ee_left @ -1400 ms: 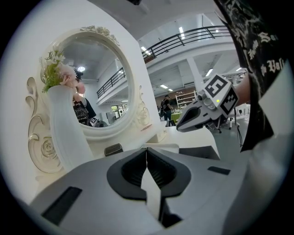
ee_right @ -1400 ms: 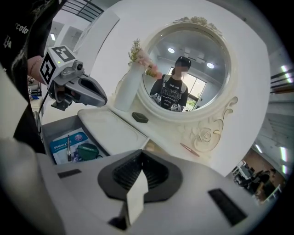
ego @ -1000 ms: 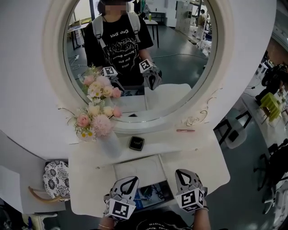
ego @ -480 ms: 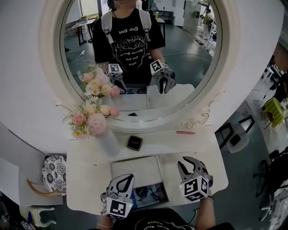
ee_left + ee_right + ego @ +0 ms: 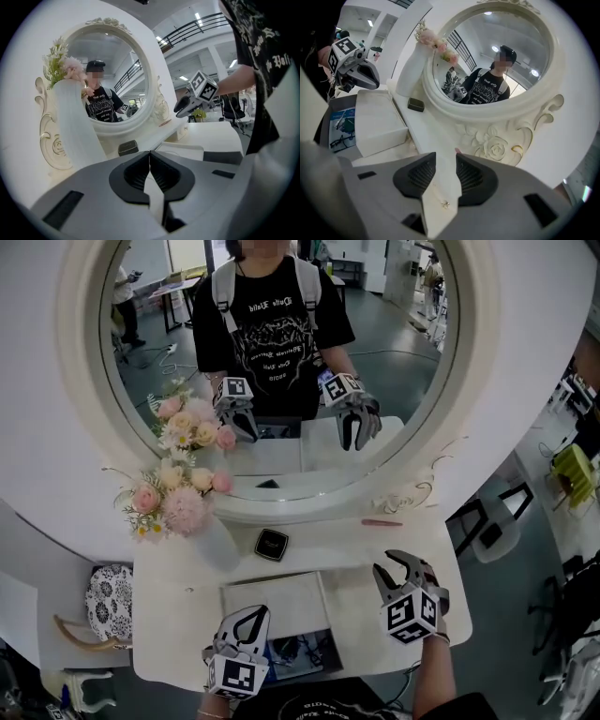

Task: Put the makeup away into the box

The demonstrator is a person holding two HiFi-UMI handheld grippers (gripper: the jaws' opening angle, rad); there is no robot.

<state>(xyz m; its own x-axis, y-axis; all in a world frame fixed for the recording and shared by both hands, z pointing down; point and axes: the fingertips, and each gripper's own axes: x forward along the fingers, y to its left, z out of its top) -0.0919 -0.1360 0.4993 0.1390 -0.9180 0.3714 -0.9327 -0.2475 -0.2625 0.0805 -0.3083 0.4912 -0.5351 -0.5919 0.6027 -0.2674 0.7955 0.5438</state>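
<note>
Pink stick (image 5: pixel 457 151) under the mirror (image 5: pixel 497 61) showed only its tip past the right claw (image 5: pixel 445 157), just opening, empty. Left claw (image 5: pixel 149 154) sat closed, empty.

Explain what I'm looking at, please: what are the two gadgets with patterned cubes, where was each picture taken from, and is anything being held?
There is no robot here. A person holds a two-jaw tool in each hand, and the marker cubes are part of those tools. One picture comes from a camera on the person's head, looking down at a white dressing table with a round mirror. The other two come from cameras riding on each tool, looking along its jaws.

On the table are a vase of flowers, a black compact and a pink pencil. A compartment stands open at the front.

The left claw is shut and empty. The right claw has just been opening. Nothing is between its jaws, and the pencil lies just ahead.
</note>
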